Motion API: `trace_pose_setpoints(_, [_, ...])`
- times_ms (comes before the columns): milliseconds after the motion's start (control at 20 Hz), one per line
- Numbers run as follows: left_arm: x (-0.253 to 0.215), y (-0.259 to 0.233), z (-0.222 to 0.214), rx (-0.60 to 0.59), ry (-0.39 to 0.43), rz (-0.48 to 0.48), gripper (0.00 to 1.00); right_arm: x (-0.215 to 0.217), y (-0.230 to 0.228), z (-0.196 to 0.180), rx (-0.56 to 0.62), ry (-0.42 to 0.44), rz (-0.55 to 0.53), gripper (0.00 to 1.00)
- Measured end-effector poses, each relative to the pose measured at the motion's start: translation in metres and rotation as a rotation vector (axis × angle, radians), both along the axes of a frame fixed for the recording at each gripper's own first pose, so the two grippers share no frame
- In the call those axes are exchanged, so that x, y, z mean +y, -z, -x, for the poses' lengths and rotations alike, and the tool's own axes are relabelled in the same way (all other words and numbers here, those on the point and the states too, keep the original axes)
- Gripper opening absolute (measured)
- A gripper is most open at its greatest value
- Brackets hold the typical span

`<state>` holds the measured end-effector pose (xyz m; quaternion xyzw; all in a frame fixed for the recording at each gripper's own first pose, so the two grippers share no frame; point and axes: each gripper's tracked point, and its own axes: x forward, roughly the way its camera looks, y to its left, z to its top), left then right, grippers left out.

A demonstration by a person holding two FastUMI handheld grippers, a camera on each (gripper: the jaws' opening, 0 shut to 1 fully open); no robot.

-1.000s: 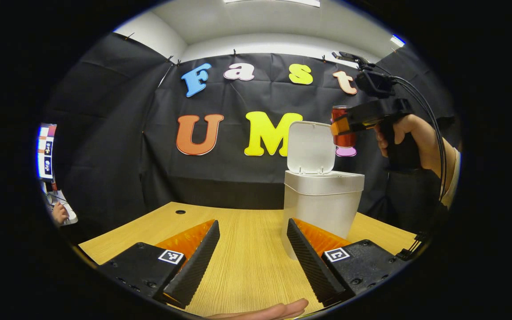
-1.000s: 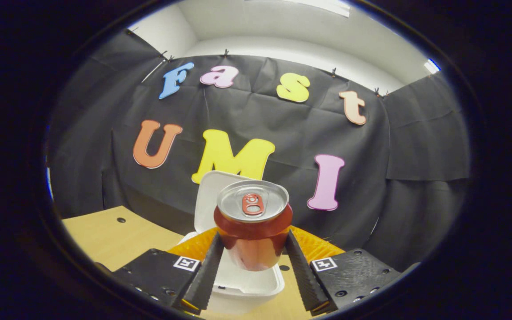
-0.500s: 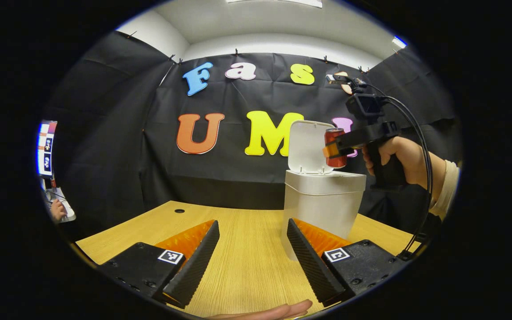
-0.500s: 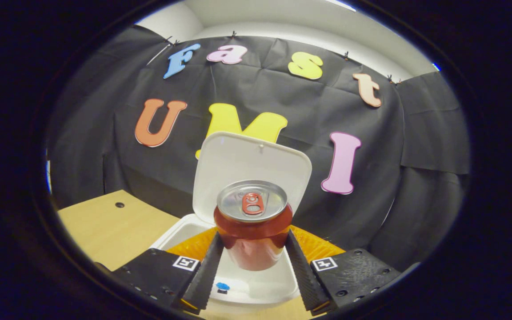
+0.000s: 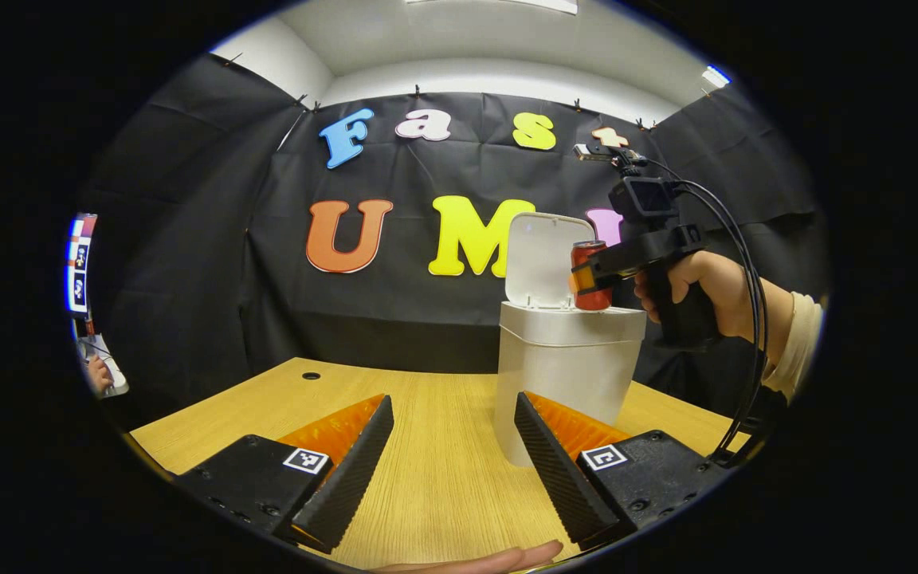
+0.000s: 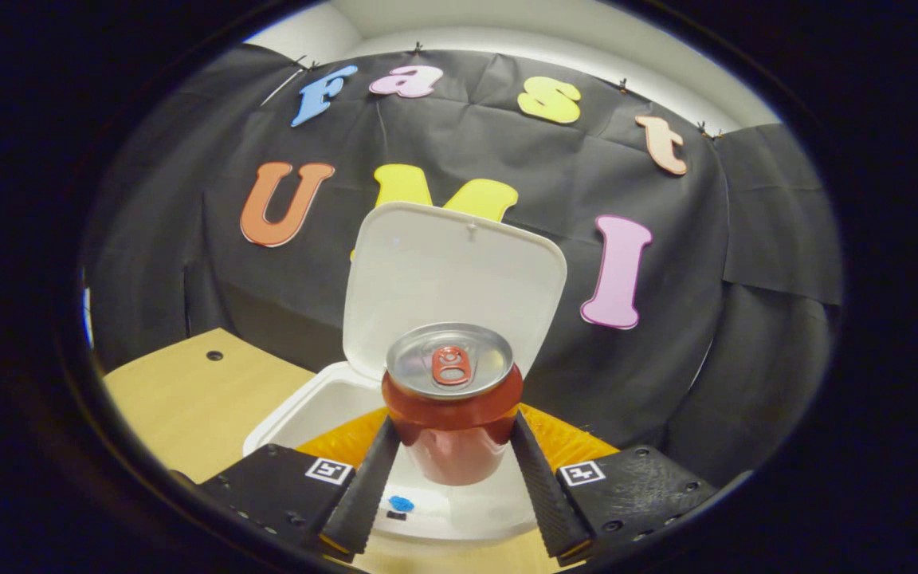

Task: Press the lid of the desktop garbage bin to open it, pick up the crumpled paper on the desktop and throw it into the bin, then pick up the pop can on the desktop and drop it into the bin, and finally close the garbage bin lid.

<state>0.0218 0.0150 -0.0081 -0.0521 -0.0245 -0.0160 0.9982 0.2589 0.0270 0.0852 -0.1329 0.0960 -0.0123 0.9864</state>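
Bin (image 5: 561,375) stands white and upright on the wooden surface (image 5: 435,470), its lid (image 5: 540,259) swung up and back against the booth wall, mouth open. Right tool (image 6: 453,478) pinches the red pop can (image 6: 451,414) by its sides, both fingers pressed on it, can upright with the pull tab on top. In the right gripper view the can hangs directly over the bin's open mouth, in front of the raised lid; a small blue scrap and a dark bit lie on the pale inside of the bin below it. In the left gripper view the same can (image 5: 590,275) sits just above the bin's rim on the side away from the lid hinge, carried by the right tool (image 5: 586,279) in a hand (image 5: 702,291) with a pale sleeve cuff and black cables trailing. Left tool (image 5: 451,478) hovers low over the surface just in front of the bin, fingers spread wide, gripping nothing. Fingertips of a hand (image 5: 491,558) show at the bottom edge, nearer the camera than the bin.
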Motion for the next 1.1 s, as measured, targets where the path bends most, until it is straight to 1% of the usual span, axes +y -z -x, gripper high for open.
trace_pose_setpoints(50, [-0.001, 0.000, 0.001, 0.001, 0.002, -0.003, 0.99, 0.000, 0.001, 0.000, -0.001, -0.001, 0.005, 0.79])
trace_pose_setpoints(200, [-0.003, 0.000, -0.001, 0.001, 0.008, -0.007, 0.99, 0.001, 0.004, 0.001, 0.006, -0.009, -0.011, 0.79])
trace_pose_setpoints(250, [-0.004, 0.002, -0.001, 0.005, 0.009, -0.009, 0.99, 0.002, 0.004, 0.001, 0.006, -0.014, -0.015, 0.85])
trace_pose_setpoints(300, [-0.003, 0.003, -0.002, 0.009, 0.009, -0.011, 0.99, 0.003, 0.004, 0.001, 0.005, -0.016, -0.014, 0.80])
trace_pose_setpoints(400, [-0.004, 0.004, -0.002, 0.014, 0.010, -0.011, 0.99, 0.003, 0.003, 0.002, -0.004, -0.021, -0.002, 0.81])
trace_pose_setpoints(450, [-0.004, 0.005, -0.002, 0.018, 0.009, -0.010, 0.99, 0.003, 0.002, 0.002, -0.008, -0.027, 0.001, 0.89])
trace_pose_setpoints(500, [-0.003, 0.006, -0.003, 0.019, 0.009, -0.009, 0.99, 0.006, 0.002, 0.003, -0.010, -0.039, -0.003, 0.84])
trace_pose_setpoints(600, [-0.003, 0.007, -0.004, 0.025, 0.008, -0.007, 0.99, 0.006, 0.001, 0.004, -0.010, -0.045, -0.010, 0.87])
trace_pose_setpoints(700, [-0.002, 0.008, -0.004, 0.027, 0.007, -0.006, 0.99, 0.007, -0.001, 0.004, -0.017, -0.050, -0.012, 0.89])
trace_pose_setpoints(750, [-0.002, 0.008, -0.004, 0.027, 0.007, -0.005, 0.99, 0.007, -0.004, 0.005, -0.027, -0.054, -0.012, 0.97])
trace_pose_setpoints(800, [-0.002, 0.007, -0.003, 0.027, 0.008, -0.005, 0.99, 0.007, -0.009, 0.007, -0.042, -0.058, -0.011, 0.98])
trace_pose_setpoints(850, [-0.002, 0.006, -0.003, 0.027, 0.007, -0.007, 0.99, 0.006, -0.014, 0.008, -0.057, -0.061, -0.013, 0.95])
trace_pose_setpoints(1000, [0.003, 0.005, -0.002, 0.033, -0.007, -0.022, 0.99, 0.007, -0.040, 0.018, -0.121, -0.078, -0.038, 0.95])
trace_pose_setpoints(1050, [0.007, 0.001, 0.000, 0.025, -0.015, -0.030, 0.99, 0.008, -0.050, 0.022, -0.143, -0.086, -0.041, 0.92])
trace_pose_setpoints(1100, [0.011, -0.002, -0.001, 0.017, -0.026, -0.038, 0.99, 0.010, -0.062, 0.026, -0.168, -0.096, -0.034, 0.97])
